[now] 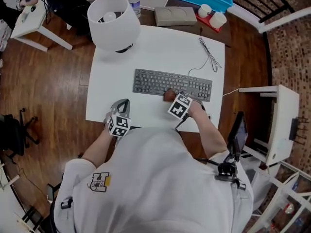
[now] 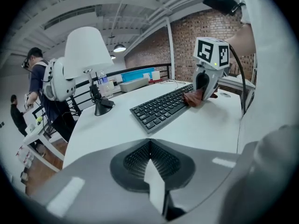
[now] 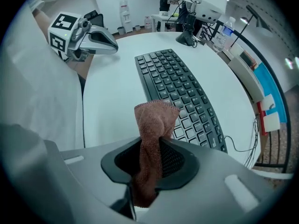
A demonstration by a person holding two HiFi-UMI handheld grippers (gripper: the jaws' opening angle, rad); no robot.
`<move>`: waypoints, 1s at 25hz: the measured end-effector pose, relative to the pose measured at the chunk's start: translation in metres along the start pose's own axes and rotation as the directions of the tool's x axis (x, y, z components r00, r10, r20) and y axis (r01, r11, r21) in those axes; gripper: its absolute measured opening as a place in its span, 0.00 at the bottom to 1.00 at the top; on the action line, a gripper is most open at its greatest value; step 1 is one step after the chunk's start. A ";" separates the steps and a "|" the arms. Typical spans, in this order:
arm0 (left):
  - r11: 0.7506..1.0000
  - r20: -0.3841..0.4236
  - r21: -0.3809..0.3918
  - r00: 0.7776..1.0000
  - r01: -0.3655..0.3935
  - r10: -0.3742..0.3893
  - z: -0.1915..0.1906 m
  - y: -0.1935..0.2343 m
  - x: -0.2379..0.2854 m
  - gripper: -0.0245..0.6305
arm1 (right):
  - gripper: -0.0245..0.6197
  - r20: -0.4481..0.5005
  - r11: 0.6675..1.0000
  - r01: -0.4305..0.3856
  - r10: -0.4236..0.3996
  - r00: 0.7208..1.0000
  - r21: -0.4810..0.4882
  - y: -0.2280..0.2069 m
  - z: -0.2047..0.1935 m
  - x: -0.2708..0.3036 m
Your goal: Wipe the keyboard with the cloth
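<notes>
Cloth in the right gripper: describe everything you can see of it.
The cloth is a small reddish-brown terry rag with a stitched hem, bunched into a folded wad. The right gripper points down and is shut on its middle, so the free end sticks out beyond the jaws. In the left gripper view that end seems to rest on the near edge of the grey keyboard, about midway along. Nothing else touches it.

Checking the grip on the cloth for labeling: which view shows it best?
Right gripper view: the cloth sits centre frame, pinched in the right gripper, free end over the keyboard. Head view shows only a small brown patch at the keyboard's near edge. Left gripper view shows it small and far off.
</notes>
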State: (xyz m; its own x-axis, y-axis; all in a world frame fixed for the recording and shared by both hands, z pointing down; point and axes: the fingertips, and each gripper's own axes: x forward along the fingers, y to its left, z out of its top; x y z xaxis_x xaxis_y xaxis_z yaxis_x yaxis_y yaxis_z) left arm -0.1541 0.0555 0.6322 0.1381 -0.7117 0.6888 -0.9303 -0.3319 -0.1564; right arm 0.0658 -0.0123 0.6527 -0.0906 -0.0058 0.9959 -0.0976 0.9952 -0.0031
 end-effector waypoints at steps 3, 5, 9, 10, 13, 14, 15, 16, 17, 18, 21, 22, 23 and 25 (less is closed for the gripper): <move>1.000 0.007 0.013 1.000 0.015 -0.015 0.008 -0.001 0.009 0.04 | 0.18 0.024 1.000 0.016 -0.016 1.000 0.018 -0.013 0.004 -0.004; 1.000 0.009 0.024 1.000 0.020 -0.020 0.014 0.000 0.014 0.04 | 0.18 0.055 0.998 0.049 -0.051 0.997 0.037 -0.036 0.013 -0.011; 1.000 0.008 0.024 1.000 0.020 -0.020 0.022 0.002 0.023 0.04 | 0.18 0.107 0.989 0.133 -0.139 0.985 0.061 -0.090 0.040 -0.020; 1.000 0.005 0.019 1.000 0.017 -0.017 0.023 0.003 0.024 0.04 | 0.18 0.114 0.987 0.146 -0.152 0.982 0.060 -0.099 0.048 -0.020; 1.000 0.002 0.014 1.000 0.010 -0.010 0.027 0.006 0.024 0.04 | 0.18 0.123 0.987 0.155 -0.160 0.979 0.044 -0.117 0.069 -0.018; 1.000 0.001 0.013 1.000 0.010 -0.010 0.028 0.008 0.025 0.04 | 0.18 0.120 0.989 0.145 -0.149 0.982 0.036 -0.119 0.075 -0.016; 1.000 0.000 0.012 1.000 0.010 -0.010 0.028 0.009 0.026 0.04 | 0.18 0.112 0.991 0.130 -0.132 0.985 0.029 -0.118 0.079 -0.011; 1.000 -0.001 0.011 1.000 0.011 -0.011 0.027 0.010 0.027 0.04 | 0.18 0.103 0.993 0.112 -0.114 0.988 0.024 -0.114 0.081 -0.007; 1.000 -0.002 0.010 1.000 0.014 -0.013 0.025 0.010 0.029 0.04 | 0.18 0.097 0.995 0.095 -0.097 0.990 0.024 -0.109 0.082 -0.004; 1.000 -0.002 0.010 1.000 0.017 -0.017 0.024 0.010 0.029 0.04 | 0.18 0.095 0.996 0.082 -0.084 0.992 0.026 -0.102 0.082 -0.002; 0.999 0.002 0.014 0.999 0.032 -0.032 0.020 0.007 0.029 0.04 | 0.18 0.083 0.999 0.045 -0.047 0.995 0.022 -0.075 0.074 -0.003; 0.999 0.003 0.016 0.999 0.037 -0.037 0.019 0.006 0.029 0.04 | 0.18 0.077 0.999 0.036 -0.037 0.996 0.015 -0.064 0.070 -0.002; 0.999 0.003 0.019 0.999 0.043 -0.043 0.018 0.004 0.028 0.04 | 0.18 0.070 1.000 0.029 -0.029 0.997 0.006 -0.053 0.065 -0.002; 0.998 0.006 0.026 0.998 0.056 -0.056 0.017 0.001 0.027 0.04 | 0.18 0.058 1.000 0.010 -0.010 0.998 -0.010 -0.029 0.056 0.000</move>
State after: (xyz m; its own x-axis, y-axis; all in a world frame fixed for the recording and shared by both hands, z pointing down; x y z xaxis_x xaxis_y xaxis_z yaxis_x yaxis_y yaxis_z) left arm -0.1452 0.0257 0.6385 0.1920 -0.6956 0.6923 -0.9119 -0.3872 -0.1361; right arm 0.0130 -0.0463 0.6478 -0.1465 -0.0209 0.9890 -0.0887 0.9960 0.0080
